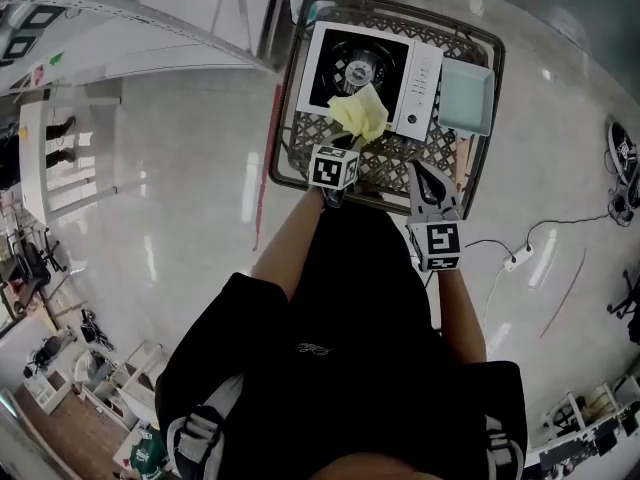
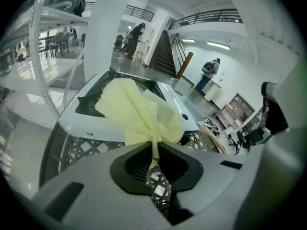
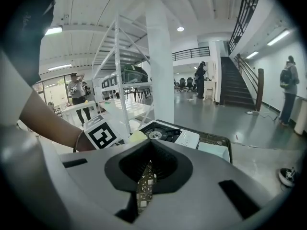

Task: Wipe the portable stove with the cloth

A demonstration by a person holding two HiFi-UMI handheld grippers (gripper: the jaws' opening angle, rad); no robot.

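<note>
1. Standing at the near edge of a dark lattice-top table, wearing a black shirt, reaching both forearms forward over it
2. Pinching a gathered fold of the pale yellow cloth in the left gripper, with jaws closed down almost fully on the thin twist of fabric
3. Letting the rest of the cloth fan out loosely beyond the jaw tips, over the near edge of the portable stove; touching it or just clear of it: cannot tell
4. Noting the stove lying flat on the table top, with a white body round a black burner well and a control strip along its right side in the head view
5. Noting a pale blue tray lying just beside the stove on its right, on the same table
6. Holding the right gripper to the right of the left one, at the table's near right edge, apart from stove and cloth, with jaws pressed together and nothing between them
7. Catching the left gripper's marker cube at the left of the right gripper view, with the stove beyond it
8. Noting a glossy pale floor all round, a white column and a staircase well behind the table
</note>
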